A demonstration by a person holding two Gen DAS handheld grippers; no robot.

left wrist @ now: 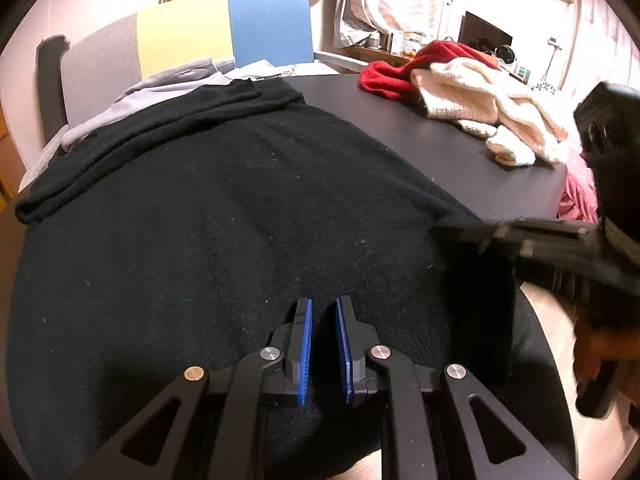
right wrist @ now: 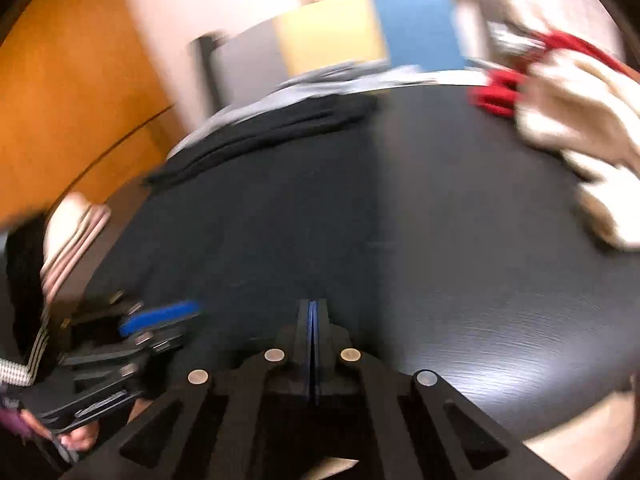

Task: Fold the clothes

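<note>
A large black garment [left wrist: 240, 220] lies spread over the near half of a dark table [left wrist: 400, 128] and hangs off its front edge. My left gripper [left wrist: 324, 302] sits low at that front edge. Its blue pads stand a narrow gap apart, and black cloth fills the gap. My right gripper [right wrist: 313, 303] is shut, pads touching, above the garment's right border [right wrist: 260, 220]. No cloth shows between its pads. In the left wrist view the right gripper [left wrist: 460, 232] comes in blurred from the right. In the right wrist view the left gripper [right wrist: 188, 320] is at lower left, held by a hand.
A folded black piece [left wrist: 160, 136] and a grey garment [left wrist: 120, 108] lie at the table's far left. A red garment [left wrist: 400, 68] and a cream knit [left wrist: 480, 100] are heaped at the far right. A grey, yellow and blue chair back [left wrist: 224, 28] stands behind.
</note>
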